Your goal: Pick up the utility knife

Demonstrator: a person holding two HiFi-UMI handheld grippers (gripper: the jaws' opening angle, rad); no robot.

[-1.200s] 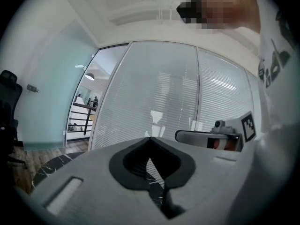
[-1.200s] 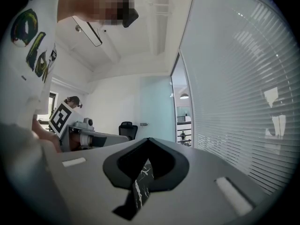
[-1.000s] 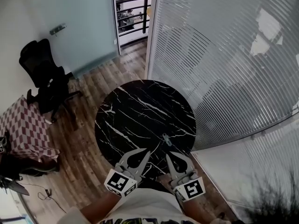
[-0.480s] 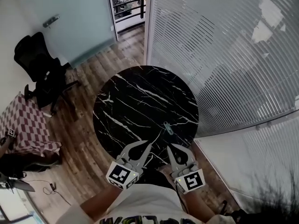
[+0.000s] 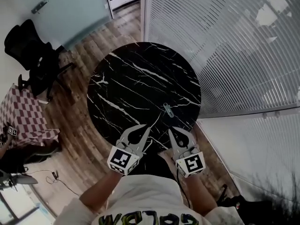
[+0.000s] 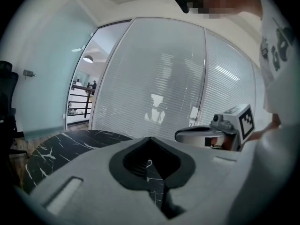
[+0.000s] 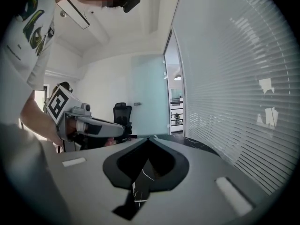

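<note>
The utility knife, small and grey, lies on the round black marble table near its right front edge. My left gripper is shut and empty over the table's near edge, left of and short of the knife. My right gripper is shut and empty too, just short of the knife and not touching it. In the left gripper view the closed left gripper points across the table, with the right gripper beside it. In the right gripper view the right gripper is shut, the left gripper is alongside, and the knife is hidden.
A glass wall with blinds runs close along the table's right side. A black office chair and a checked cloth stand to the left on the wooden floor. Cables lie on the floor at the lower left.
Both grippers have sunk toward the table's near edge, still shut. The head view has tilted, so the table and knife sit higher in the picture. The knife has not moved on the table.
</note>
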